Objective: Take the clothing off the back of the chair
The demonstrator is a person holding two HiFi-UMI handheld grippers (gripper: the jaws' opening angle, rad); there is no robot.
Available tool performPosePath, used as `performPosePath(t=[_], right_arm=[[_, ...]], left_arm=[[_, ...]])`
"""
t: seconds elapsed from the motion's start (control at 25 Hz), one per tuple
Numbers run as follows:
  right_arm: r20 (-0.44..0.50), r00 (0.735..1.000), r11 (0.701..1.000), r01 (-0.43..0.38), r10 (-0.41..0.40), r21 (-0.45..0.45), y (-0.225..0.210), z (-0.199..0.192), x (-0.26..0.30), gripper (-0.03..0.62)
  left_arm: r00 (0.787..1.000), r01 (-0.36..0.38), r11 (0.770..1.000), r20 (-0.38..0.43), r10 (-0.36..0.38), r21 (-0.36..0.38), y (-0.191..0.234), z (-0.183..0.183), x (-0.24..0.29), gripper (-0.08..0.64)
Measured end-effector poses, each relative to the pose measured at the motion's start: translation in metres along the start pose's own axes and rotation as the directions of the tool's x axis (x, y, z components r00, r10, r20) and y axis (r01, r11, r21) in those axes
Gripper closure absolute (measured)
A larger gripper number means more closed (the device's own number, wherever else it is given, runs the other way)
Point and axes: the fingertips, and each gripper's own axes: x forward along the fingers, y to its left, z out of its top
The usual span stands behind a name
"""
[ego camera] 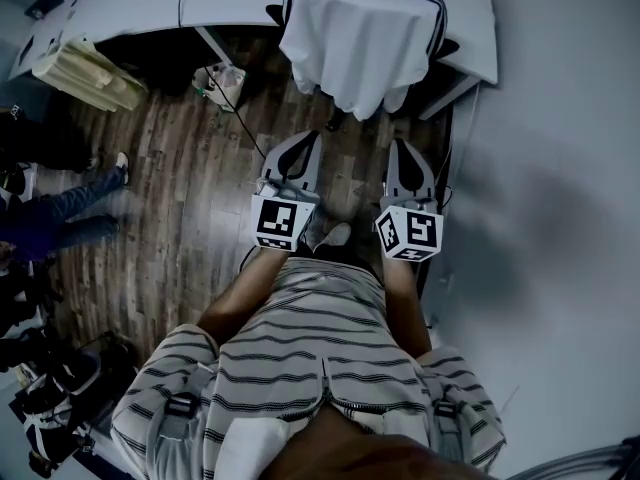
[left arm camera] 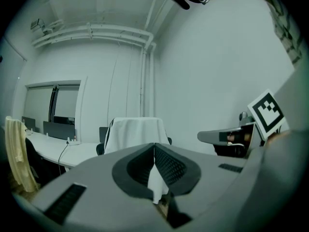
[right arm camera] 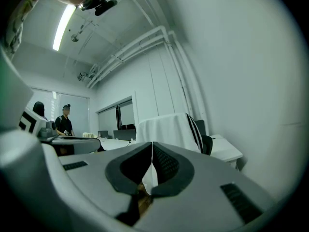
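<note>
Left gripper (ego camera: 305, 140): jaws pressed together, empty | right gripper (ego camera: 402, 146): likewise | white clothing (ego camera: 360, 38): draped over far chair (right arm camera: 207, 143), untouched

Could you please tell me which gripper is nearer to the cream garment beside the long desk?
Left. The left gripper sits well to the right of the cream garment in the head view; the right gripper is even farther right.

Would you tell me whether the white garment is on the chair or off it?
On: the white garment drapes over the back of the chair, spread wide.
</note>
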Motion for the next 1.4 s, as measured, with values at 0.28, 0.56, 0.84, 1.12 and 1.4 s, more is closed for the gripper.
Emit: performPosePath(t=[0.28, 0.56, 0.84, 1.12, 1.4], right_arm=[[-0.020, 0.999, 1.000, 0.025, -0.025, -0.009, 0.002, -0.009, 0.015, 0.571], [-0.014, 0.998, 0.998, 0.068, -0.068, 0.001, 0.006, -0.009, 0.027, 0.572], [-0.001, 0.995, 0.995, 0.103, -0.103, -0.008, 0.008, -0.009, 0.045, 0.572], [-0.027, 0.992, 0.992, 0.120, -0.121, -0.028, 0.008, -0.003, 0.059, 0.572], [-0.028, 0.994, 0.994, 0.108, -0.108, -0.016, 0.006, 0.016, 0.079, 0.571]], left_arm=[[1.000, 0.024, 1.000, -0.020, -0.024, -0.003, 0.014, -0.009, 0.010, 0.535], [0.997, 0.081, 0.997, -0.017, -0.081, -0.002, 0.037, -0.014, 0.022, 0.535], [0.995, 0.096, 0.995, -0.010, -0.097, -0.006, 0.064, -0.017, 0.037, 0.534], [0.994, 0.107, 0.994, -0.027, -0.108, -0.011, 0.076, -0.012, 0.053, 0.534], [0.996, 0.079, 0.996, -0.028, -0.080, -0.031, 0.093, 0.004, 0.069, 0.534]])
